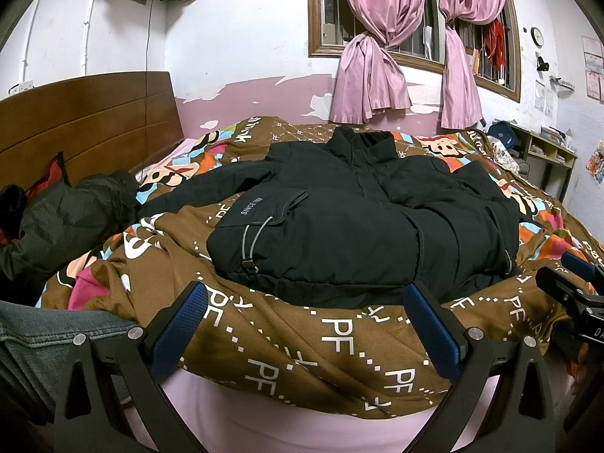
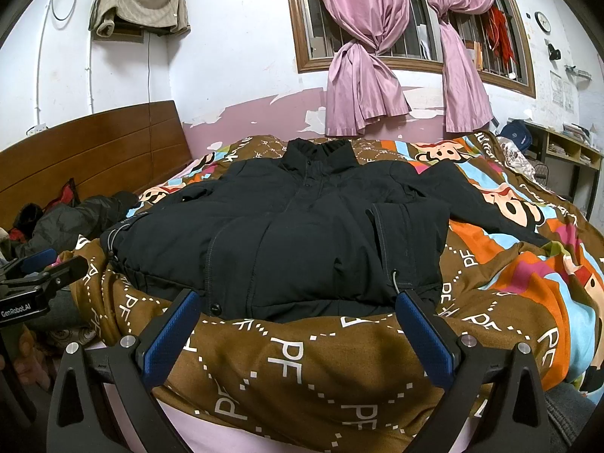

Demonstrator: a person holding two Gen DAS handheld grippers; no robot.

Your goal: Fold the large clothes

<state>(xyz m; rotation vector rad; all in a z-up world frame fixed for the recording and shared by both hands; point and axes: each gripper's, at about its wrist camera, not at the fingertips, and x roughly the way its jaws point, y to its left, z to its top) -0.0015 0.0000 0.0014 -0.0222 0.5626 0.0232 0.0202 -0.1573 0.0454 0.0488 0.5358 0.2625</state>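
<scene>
Bedroom walls with peeling pink paint and tied pink curtains (image 2: 362, 75) frame a bed covered by a brown patterned quilt (image 1: 302, 347). On it lies the black padded jacket (image 2: 294, 234), front up, collar toward the window, both sleeves spread outward. I hold my left gripper (image 1: 309, 324) and right gripper (image 2: 298, 332) just short of the hem, both with fingers spread wide and nothing between them.

I judge the fold not yet begun. What worries me is the soft, rumpled quilt: if I close low at the hem, I may pinch quilt along with jacket and drag both. The puffy filling could also spring a folded sleeve back open, and the elastic drawcord (image 1: 253, 241) near the pocket might snag a finger.
</scene>
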